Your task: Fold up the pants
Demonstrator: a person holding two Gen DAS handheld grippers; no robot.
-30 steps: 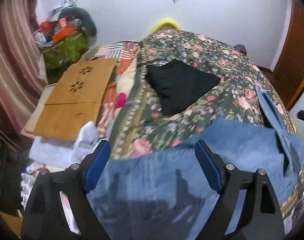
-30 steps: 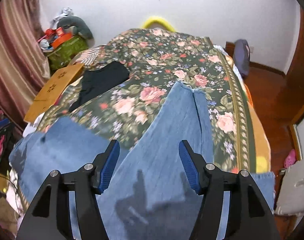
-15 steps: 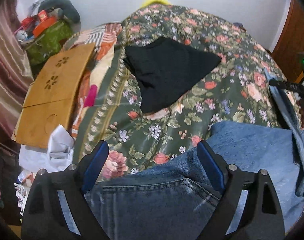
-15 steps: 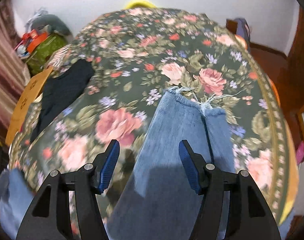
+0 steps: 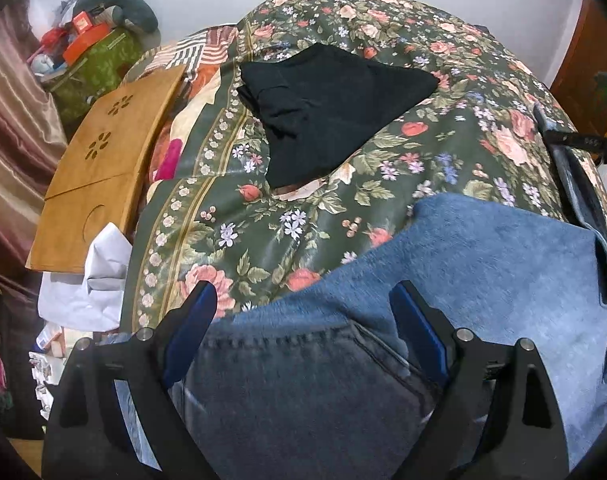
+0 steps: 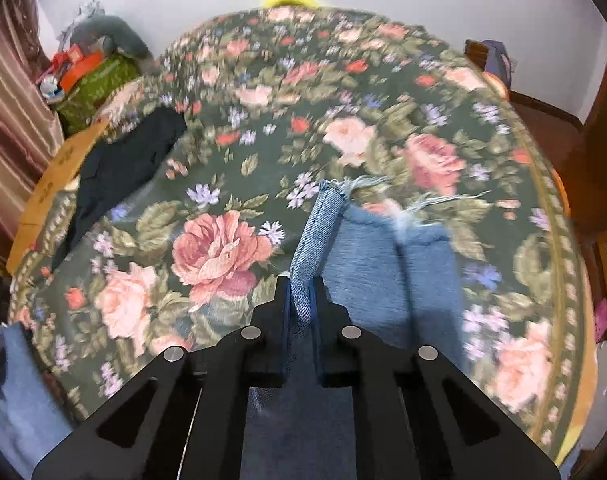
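Observation:
Blue jeans lie on a floral bedspread (image 5: 287,216). In the left wrist view the waist and back-pocket end of the jeans (image 5: 483,264) fills the lower frame. My left gripper (image 5: 303,320) is open, its jaws wide apart over the pocket area. In the right wrist view the frayed leg hems of the jeans (image 6: 383,240) lie ahead on the bedspread (image 6: 219,248). My right gripper (image 6: 301,300) is shut on the left edge of the jeans leg near the hem, the pinched denim standing up between its jaws.
A folded black garment (image 5: 327,108) lies further up the bed and shows in the right wrist view (image 6: 115,172). A wooden lap board (image 5: 99,172) and white cloth (image 5: 91,280) lie off the bed's left. Cluttered boxes (image 5: 91,44) stand by the wall.
My right gripper moved forward to the hem and closed on the jeans leg edge. My left gripper stayed open and dropped closer to the waist and pocket.

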